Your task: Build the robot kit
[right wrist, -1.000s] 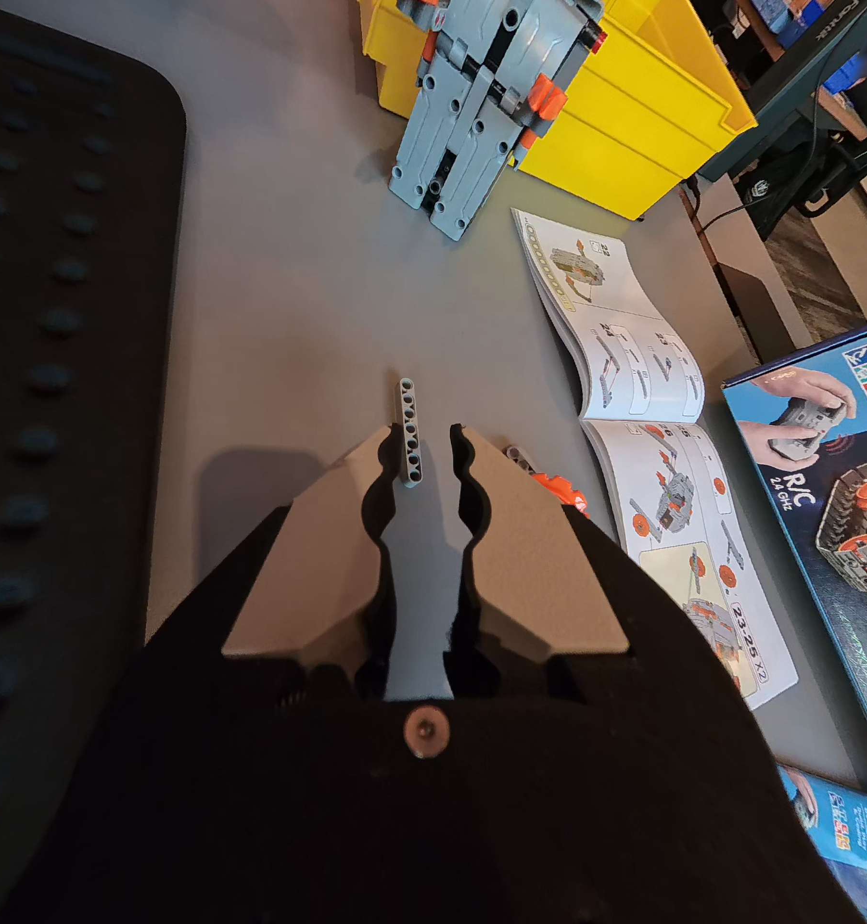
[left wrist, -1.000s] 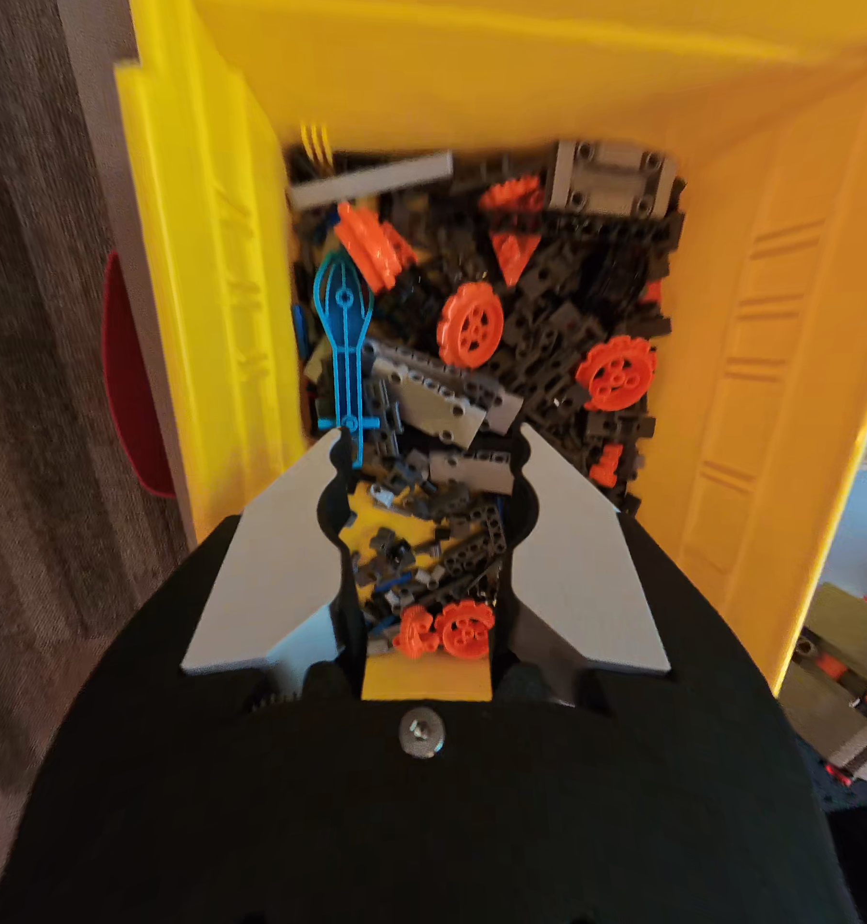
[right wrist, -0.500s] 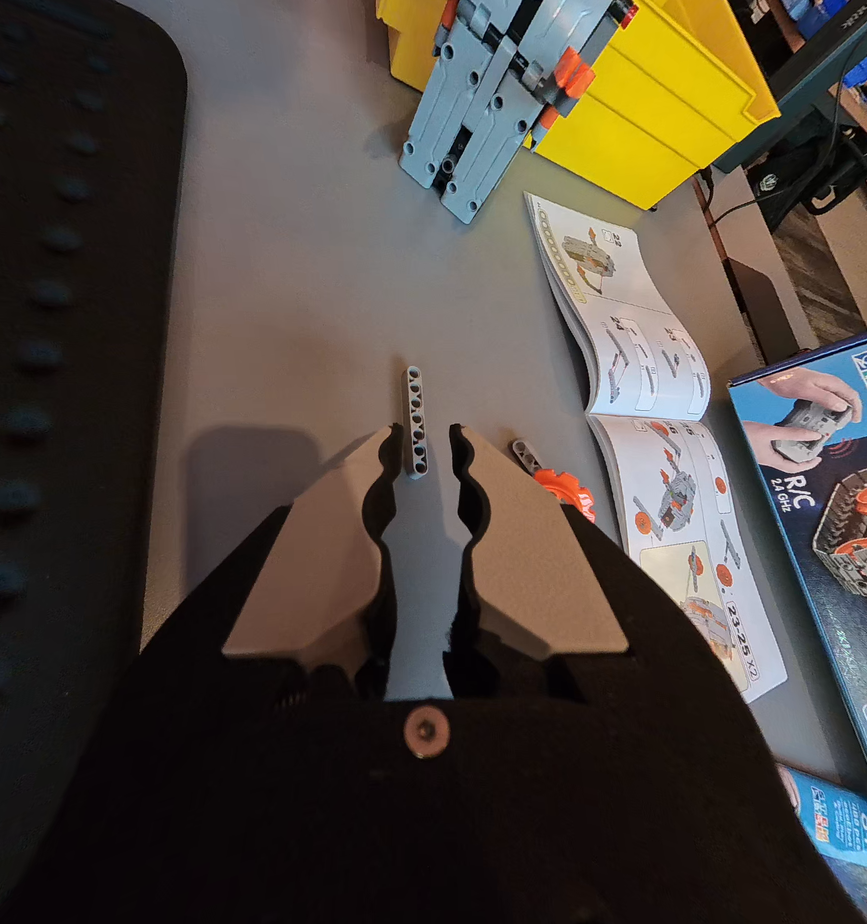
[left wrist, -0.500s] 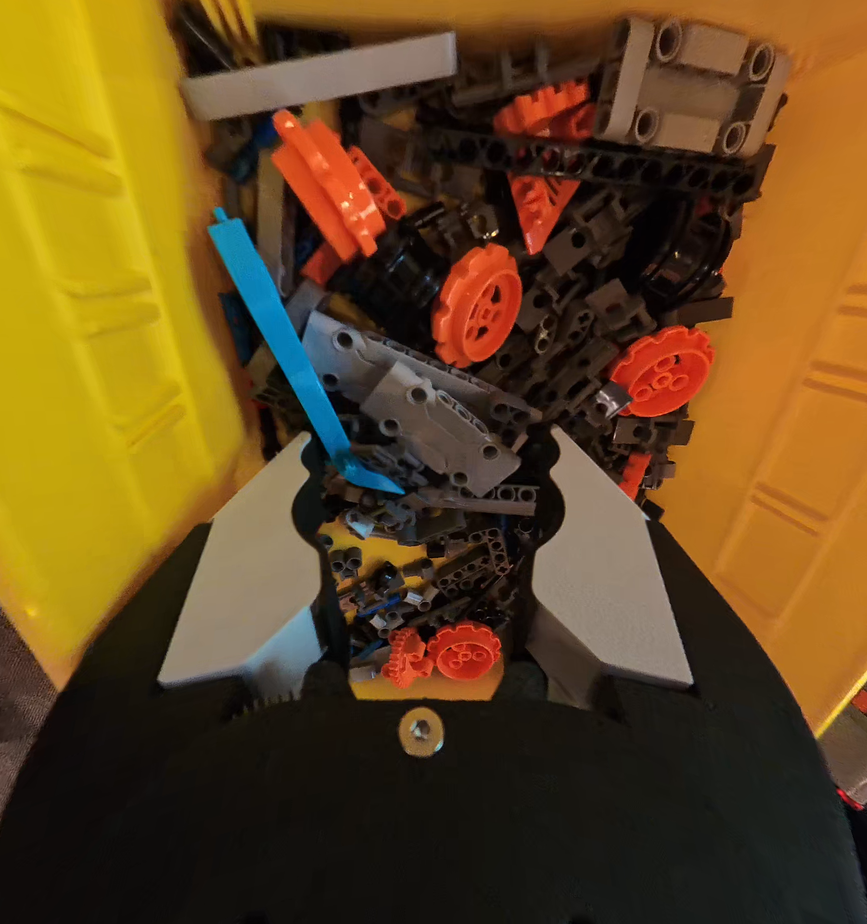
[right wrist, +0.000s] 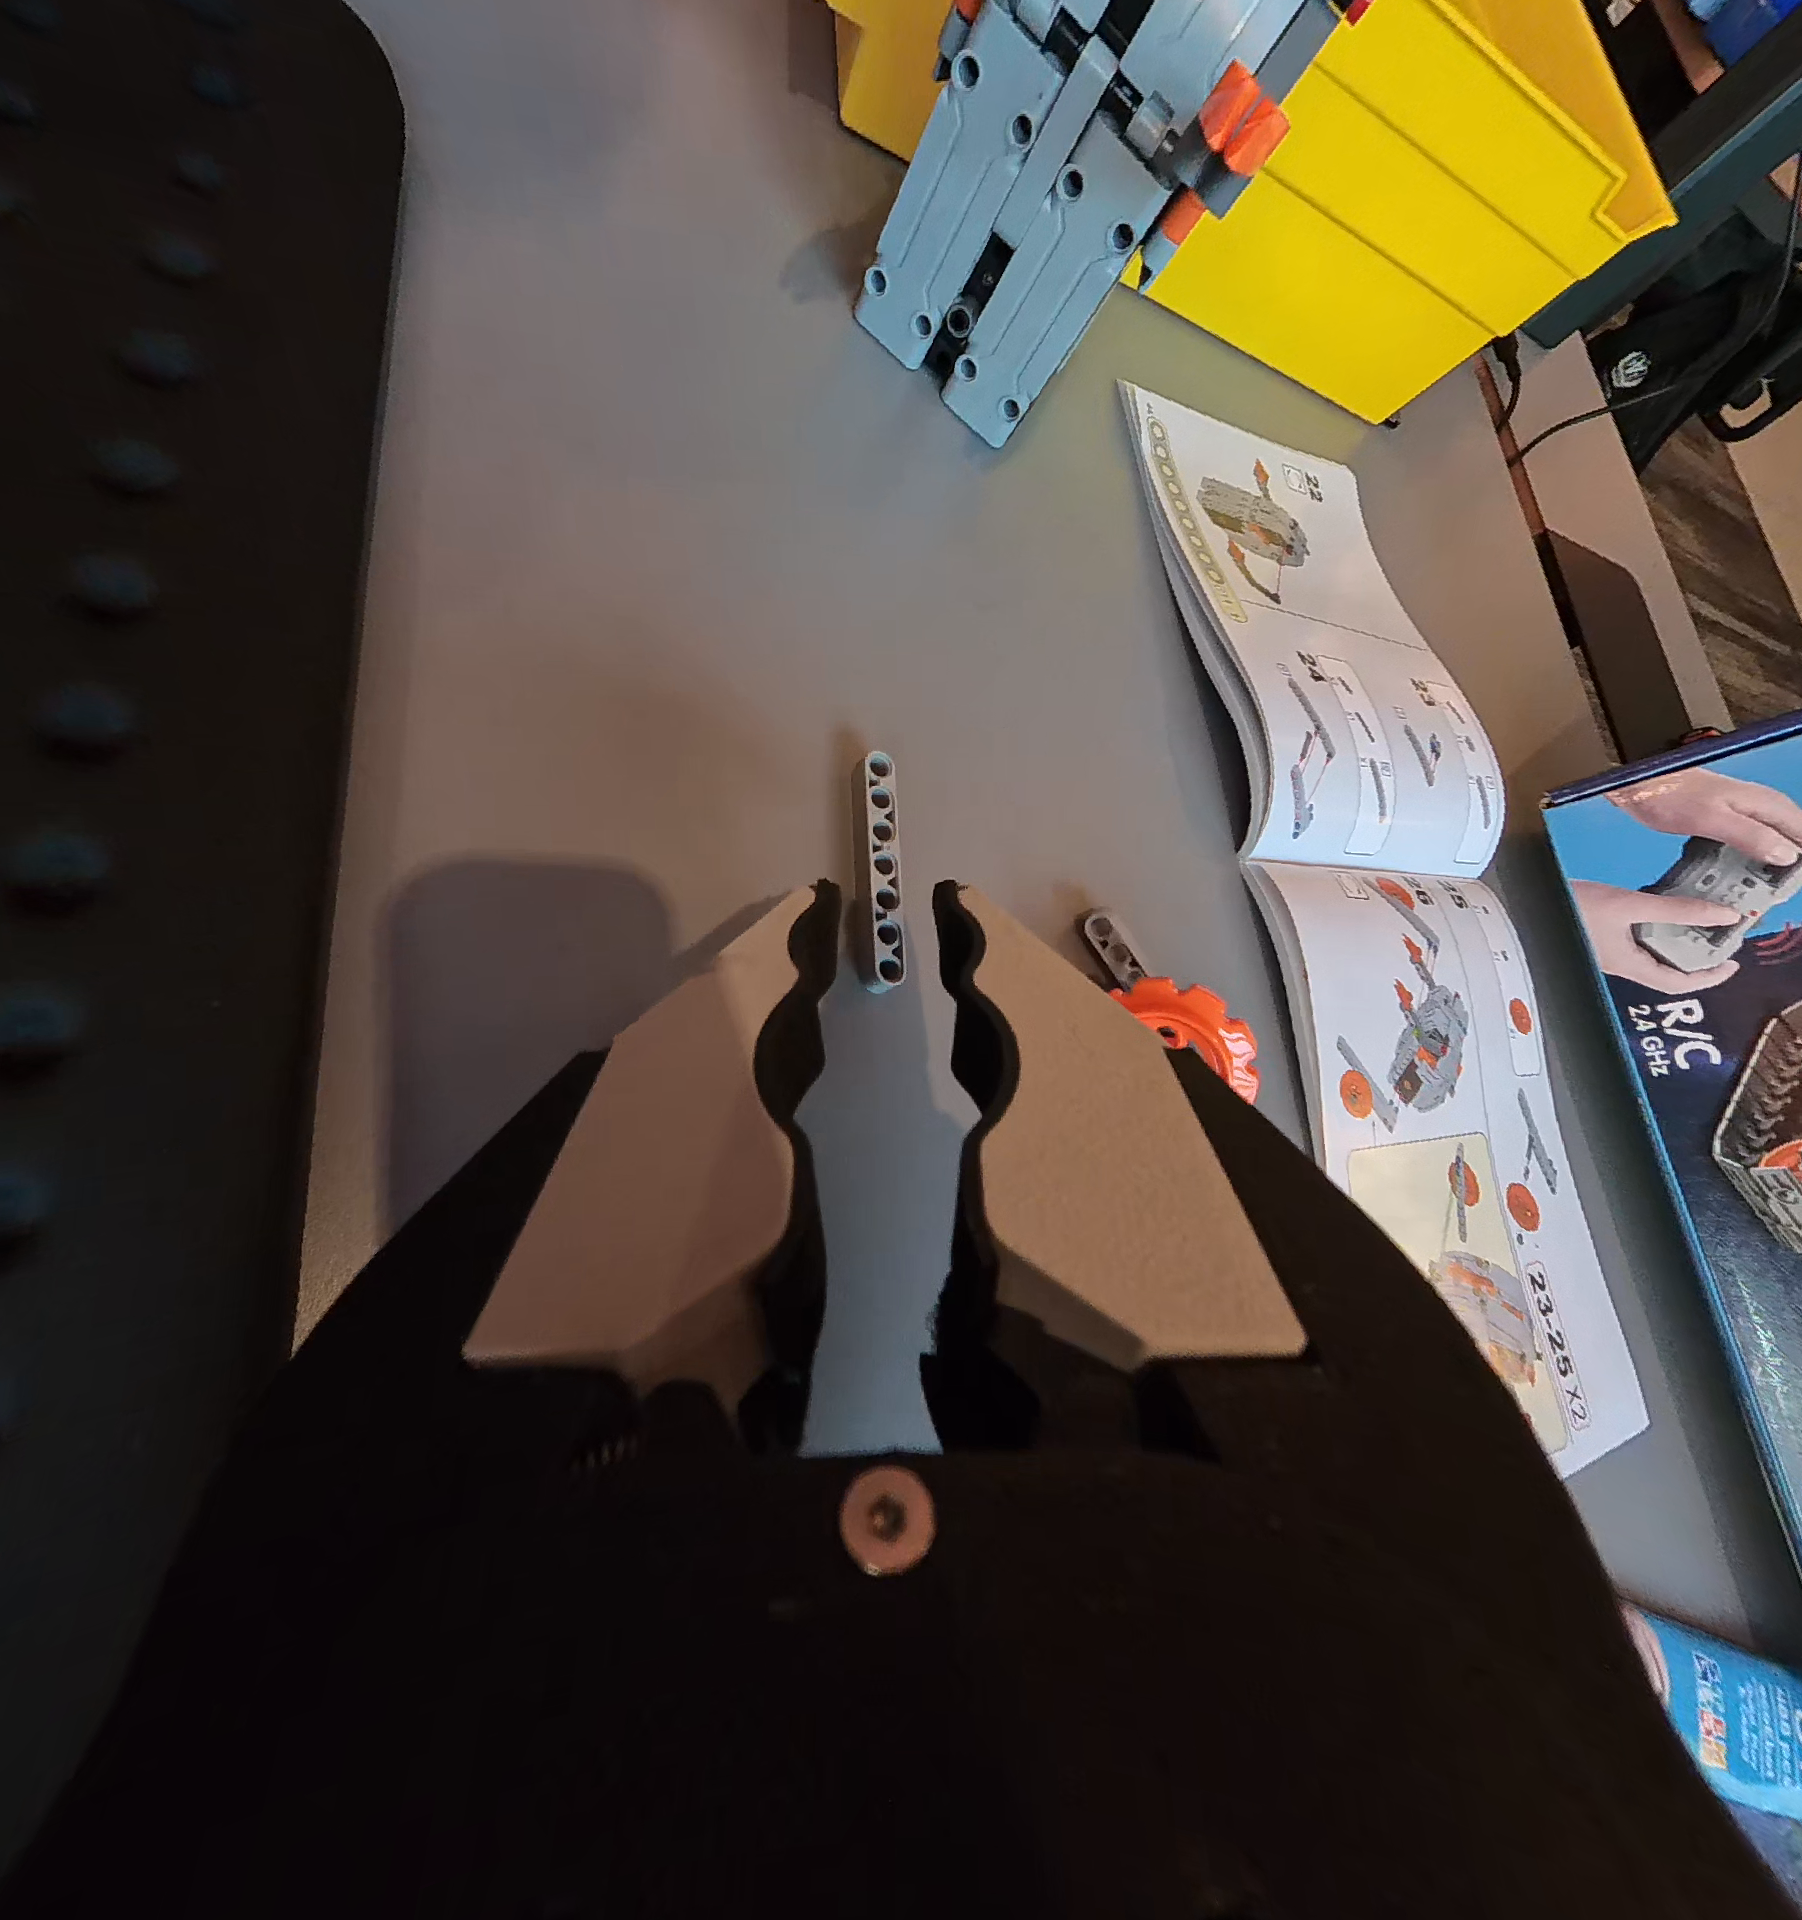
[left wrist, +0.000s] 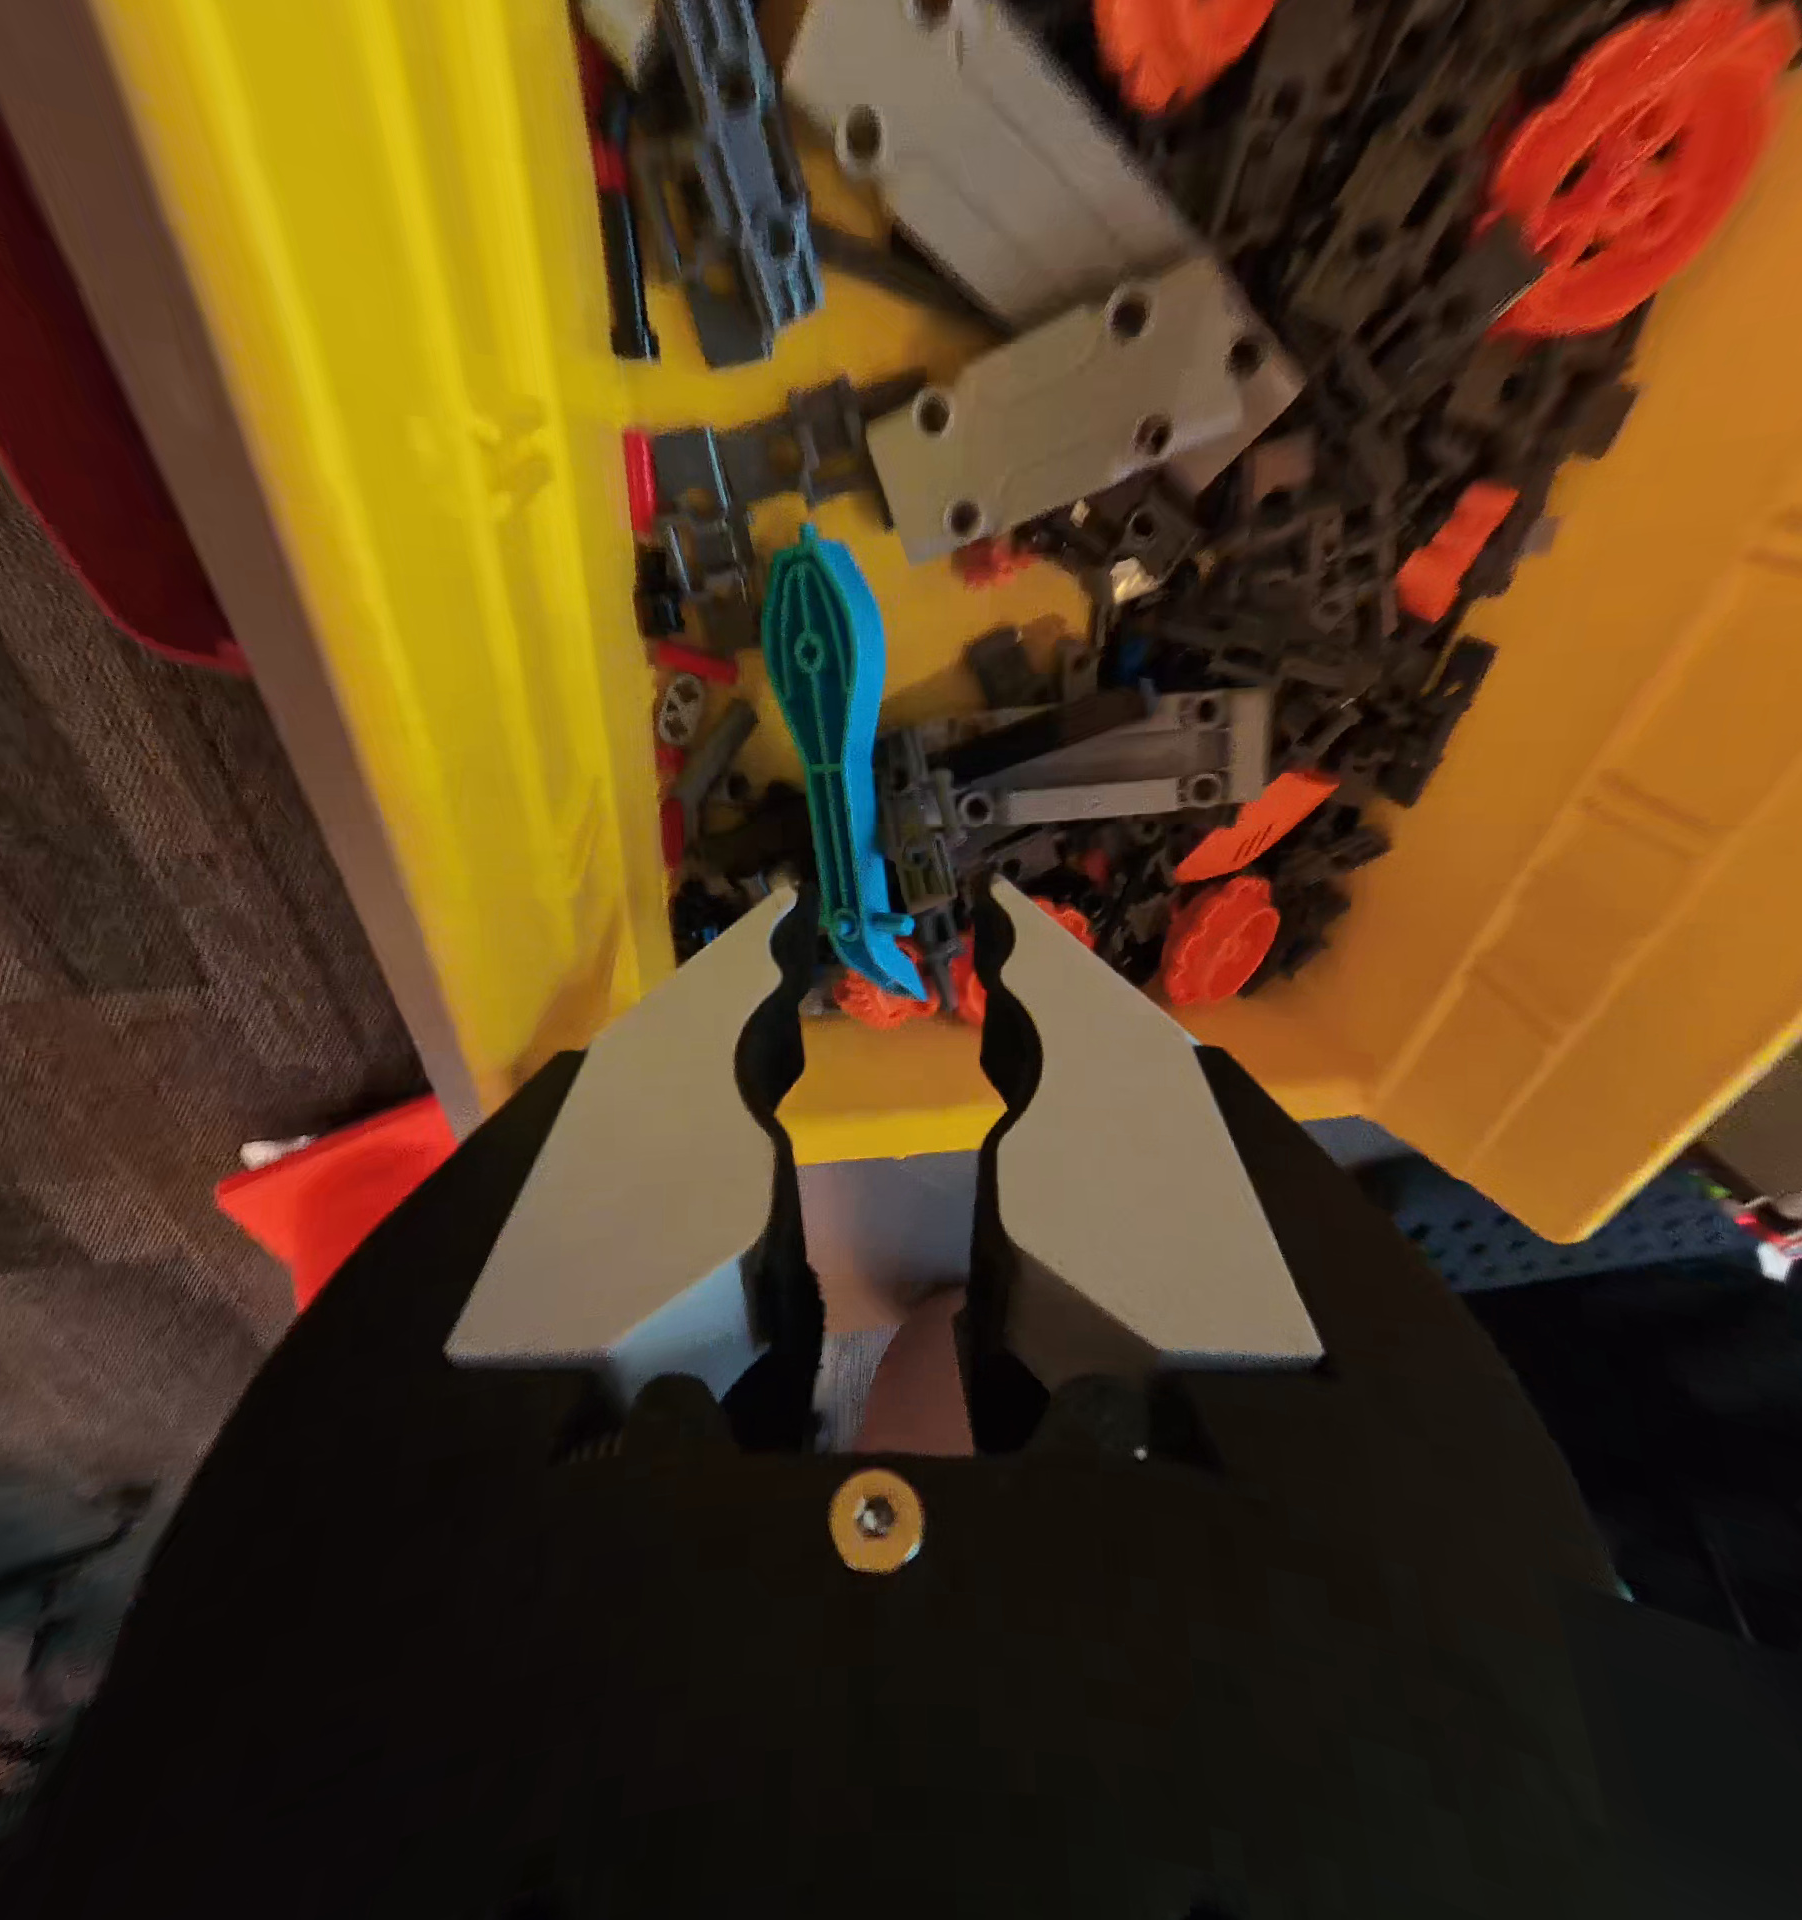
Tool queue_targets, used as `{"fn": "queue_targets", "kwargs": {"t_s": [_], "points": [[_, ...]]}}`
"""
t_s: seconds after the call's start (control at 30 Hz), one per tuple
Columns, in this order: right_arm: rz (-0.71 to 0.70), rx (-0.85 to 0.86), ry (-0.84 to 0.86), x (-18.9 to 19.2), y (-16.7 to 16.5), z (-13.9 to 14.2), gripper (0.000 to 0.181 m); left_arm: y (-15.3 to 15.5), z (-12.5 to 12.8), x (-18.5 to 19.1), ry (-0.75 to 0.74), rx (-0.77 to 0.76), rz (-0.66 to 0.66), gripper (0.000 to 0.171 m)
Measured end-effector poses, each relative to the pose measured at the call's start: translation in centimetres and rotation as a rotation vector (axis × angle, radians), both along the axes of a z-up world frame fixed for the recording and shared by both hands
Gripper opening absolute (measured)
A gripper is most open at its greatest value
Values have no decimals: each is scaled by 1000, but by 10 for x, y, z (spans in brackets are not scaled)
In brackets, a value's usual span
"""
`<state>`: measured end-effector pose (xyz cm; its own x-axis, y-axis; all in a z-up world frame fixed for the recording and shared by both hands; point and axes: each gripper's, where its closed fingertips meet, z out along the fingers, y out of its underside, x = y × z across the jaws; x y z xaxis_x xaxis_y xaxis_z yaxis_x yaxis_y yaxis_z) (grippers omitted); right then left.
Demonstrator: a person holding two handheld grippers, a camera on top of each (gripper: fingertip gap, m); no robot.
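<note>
two spread grippers: my left gripper (left wrist: 889, 914) by the stiff, light blue tool (left wrist: 835, 769); my right gripper (right wrist: 884, 904) around the beam (right wrist: 881, 868).

**Grey table and what lies on it**

The grey table (right wrist: 616, 520) carries a black studded mat (right wrist: 128, 623), a grey holed beam (right wrist: 881, 868), an orange gear (right wrist: 1193, 1034), an open instruction booklet (right wrist: 1375, 883), a blue box (right wrist: 1728, 1039), a yellow bin (right wrist: 1396, 208) and a grey assembled model (right wrist: 1022, 208).
</note>
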<state>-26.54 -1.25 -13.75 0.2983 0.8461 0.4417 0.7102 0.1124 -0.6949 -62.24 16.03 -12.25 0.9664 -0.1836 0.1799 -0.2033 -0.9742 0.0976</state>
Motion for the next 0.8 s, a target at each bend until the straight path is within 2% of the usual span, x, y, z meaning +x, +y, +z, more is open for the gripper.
{"fn": "queue_targets", "kwargs": {"t_s": [0.03,0.2,0.27,0.33,0.4,0.5,0.57,0.63,0.7,0.73,0.8], "points": [[2,0,-1,0,0,0,17,9,7,3,-17,55,11,31],[3,2,-15,0,0,-2,17,85,40,29,-137,436,25,74],[1,2,-18,0,0,-3,18,106,40,49,-222,505,33,76],[-2,1,-21,1,1,-4,17,116,25,61,-235,495,14,81],[-3,3,-23,1,1,-3,17,120,3,59,-158,457,-17,93],[-2,11,-24,2,0,-2,17,123,-27,58,-98,394,-47,98],[-1,13,-26,2,-1,-2,17,128,-34,47,-1,417,-72,84],[0,17,-32,2,-1,-2,17,122,-37,44,36,393,-120,75],[1,18,-40,3,-1,-3,17,111,-36,41,52,353,-152,50],[1,20,-44,3,-2,-3,17,102,-35,40,52,316,-170,25],[3,23,-46,3,-2,-3,17,79,-34,43,5,220,-194,5]]}}
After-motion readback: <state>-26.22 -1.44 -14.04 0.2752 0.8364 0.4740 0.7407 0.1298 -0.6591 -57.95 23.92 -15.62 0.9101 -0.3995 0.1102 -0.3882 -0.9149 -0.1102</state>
